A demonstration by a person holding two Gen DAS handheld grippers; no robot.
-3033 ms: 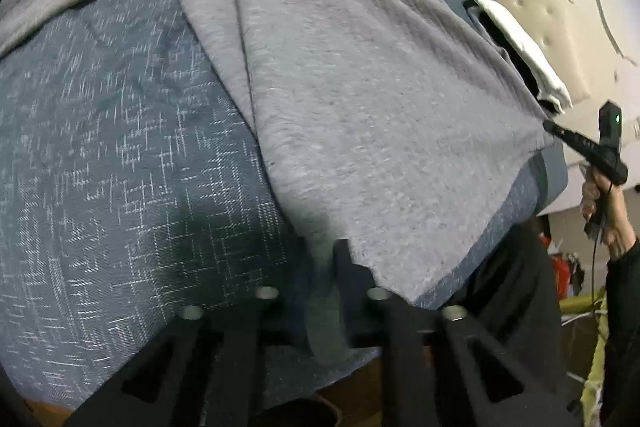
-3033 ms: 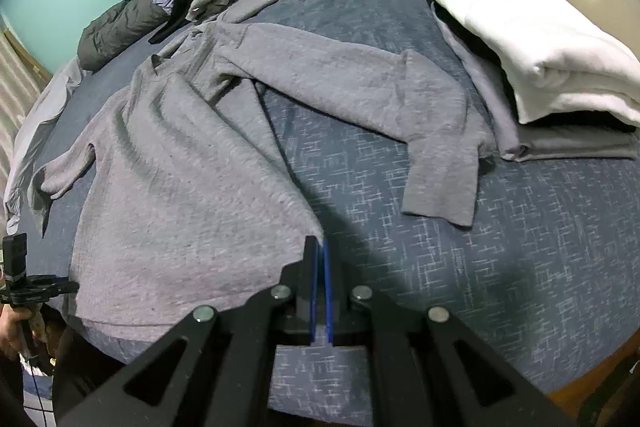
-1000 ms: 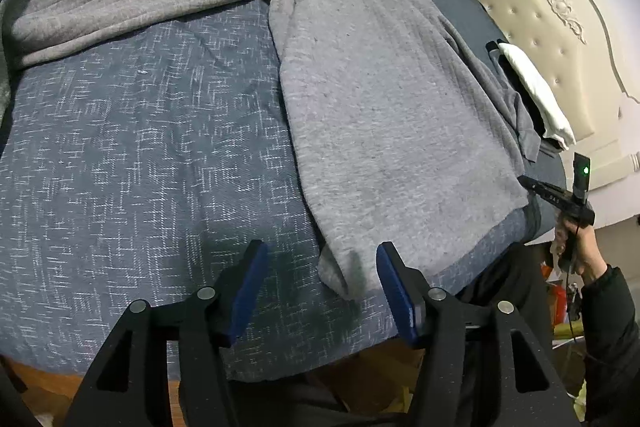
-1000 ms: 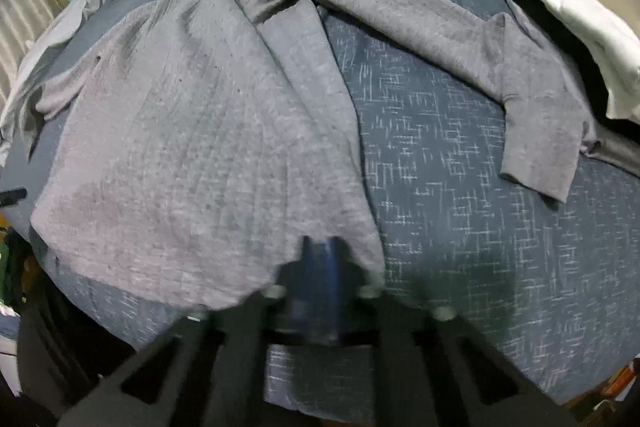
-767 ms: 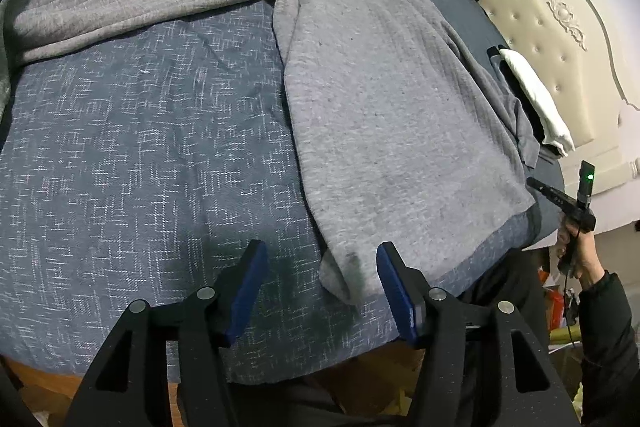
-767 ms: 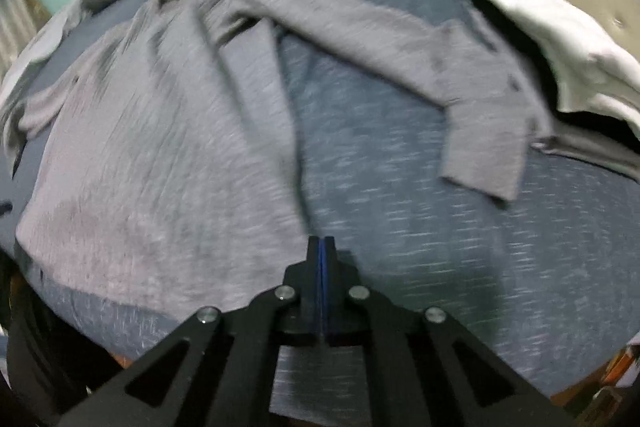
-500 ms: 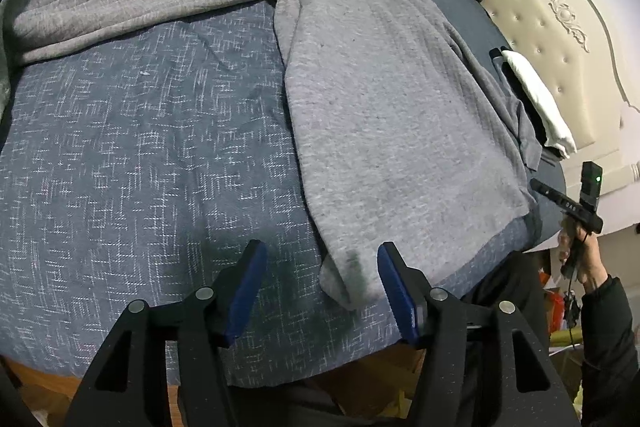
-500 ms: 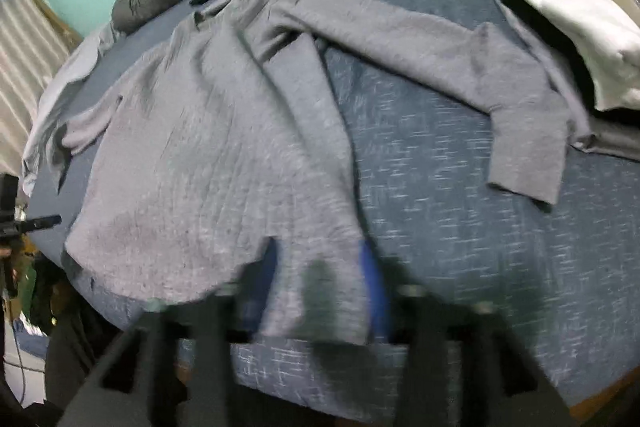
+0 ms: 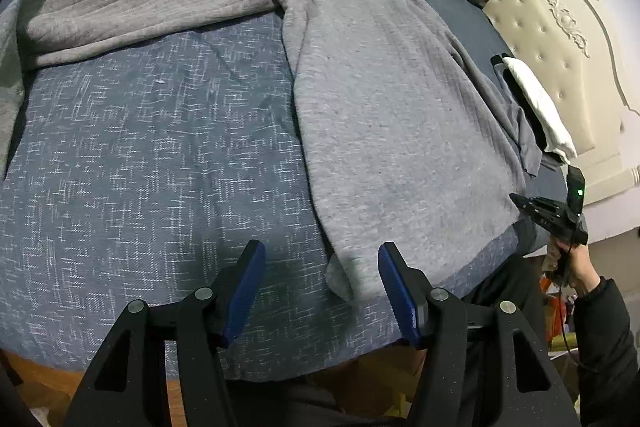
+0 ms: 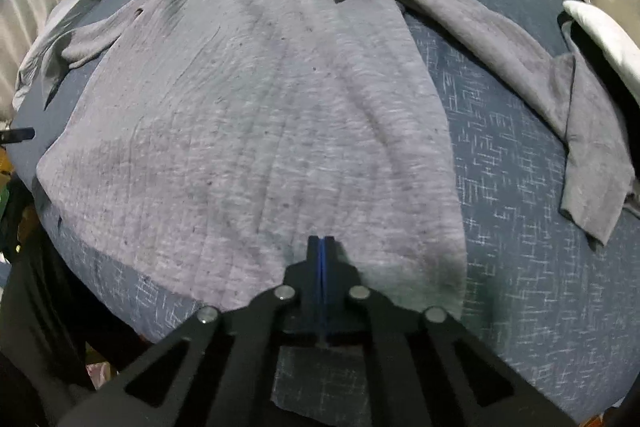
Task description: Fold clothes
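Left hand-held gripper point(image 9: 322, 287) spread wide over sweater point(image 9: 392, 115) hem; right hand-held gripper point(image 10: 321, 247) closed, empty.

I see a heathered grey sweater point(image 9: 392, 115) on my bed's navy cover point(image 9: 152, 163), flecked with white crosshatch; white folded cloth point(image 9: 538, 107) beyond.

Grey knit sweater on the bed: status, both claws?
Left claw open, straddling hem corner. Right claw shut at the hem, grip unclear. Grey knit sweater flat, sleeves out. Nothing in the way.
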